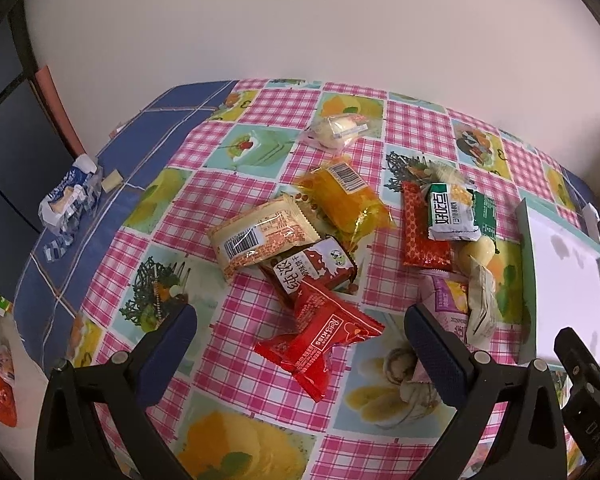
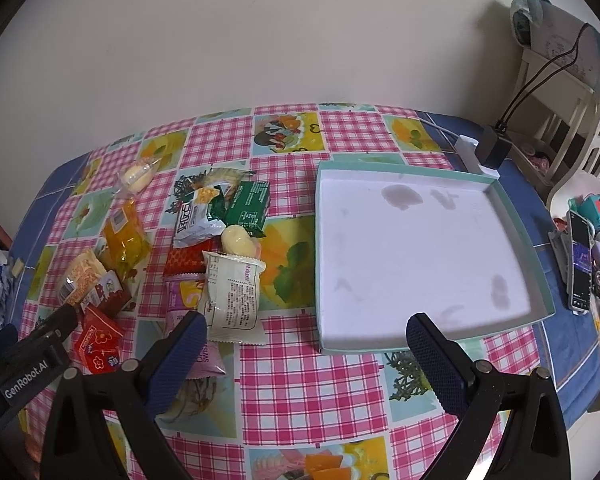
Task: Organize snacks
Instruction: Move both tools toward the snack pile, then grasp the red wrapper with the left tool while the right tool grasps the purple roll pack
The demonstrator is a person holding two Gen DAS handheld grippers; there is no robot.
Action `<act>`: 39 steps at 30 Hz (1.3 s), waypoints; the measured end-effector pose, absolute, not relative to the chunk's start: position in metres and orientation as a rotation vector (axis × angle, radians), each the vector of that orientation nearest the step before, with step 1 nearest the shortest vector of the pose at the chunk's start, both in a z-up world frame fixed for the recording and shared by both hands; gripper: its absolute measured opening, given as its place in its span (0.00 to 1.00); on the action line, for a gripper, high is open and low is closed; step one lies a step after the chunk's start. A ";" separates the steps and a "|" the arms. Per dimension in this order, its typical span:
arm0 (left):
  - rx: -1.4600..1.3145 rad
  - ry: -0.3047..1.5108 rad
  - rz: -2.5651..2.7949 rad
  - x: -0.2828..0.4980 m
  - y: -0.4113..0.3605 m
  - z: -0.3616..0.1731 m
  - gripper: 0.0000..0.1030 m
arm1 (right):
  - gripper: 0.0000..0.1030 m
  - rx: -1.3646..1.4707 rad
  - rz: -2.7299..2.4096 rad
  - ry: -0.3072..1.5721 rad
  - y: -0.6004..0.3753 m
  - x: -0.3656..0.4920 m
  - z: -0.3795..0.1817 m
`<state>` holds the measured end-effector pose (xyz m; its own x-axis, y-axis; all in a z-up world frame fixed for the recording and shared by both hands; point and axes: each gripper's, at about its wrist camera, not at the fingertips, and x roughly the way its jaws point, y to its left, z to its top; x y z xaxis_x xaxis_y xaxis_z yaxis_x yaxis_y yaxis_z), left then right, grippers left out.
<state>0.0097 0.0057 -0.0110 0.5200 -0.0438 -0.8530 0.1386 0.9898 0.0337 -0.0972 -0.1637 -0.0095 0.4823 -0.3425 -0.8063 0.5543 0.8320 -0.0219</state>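
Several wrapped snacks lie loose on the checked tablecloth. In the left wrist view my left gripper [image 1: 300,320] is open and empty above a red Redkiss packet [image 1: 320,338]; beyond it lie a brown packet [image 1: 314,270], a beige packet [image 1: 260,236] and an orange packet [image 1: 348,200]. An empty white tray with a teal rim [image 2: 420,256] sits at the right. My right gripper [image 2: 306,330] is open and empty, hovering between a white packet [image 2: 234,294] and the tray's near edge.
A white-green packet [image 2: 198,220], a green packet [image 2: 248,206] and a pale round snack [image 2: 238,240] lie left of the tray. A phone [image 2: 580,264] and small items sit far right. A blue-white wrapper [image 1: 70,200] lies at the table's left edge.
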 end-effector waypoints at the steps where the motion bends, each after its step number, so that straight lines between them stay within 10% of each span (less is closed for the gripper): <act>1: 0.093 1.023 -0.110 0.010 0.007 -0.012 1.00 | 0.99 0.255 -0.553 0.918 -0.164 -0.097 -0.010; 39: -0.104 1.308 -0.130 0.048 0.023 -0.074 0.99 | 0.94 0.321 -0.330 1.155 -0.131 -0.034 -0.077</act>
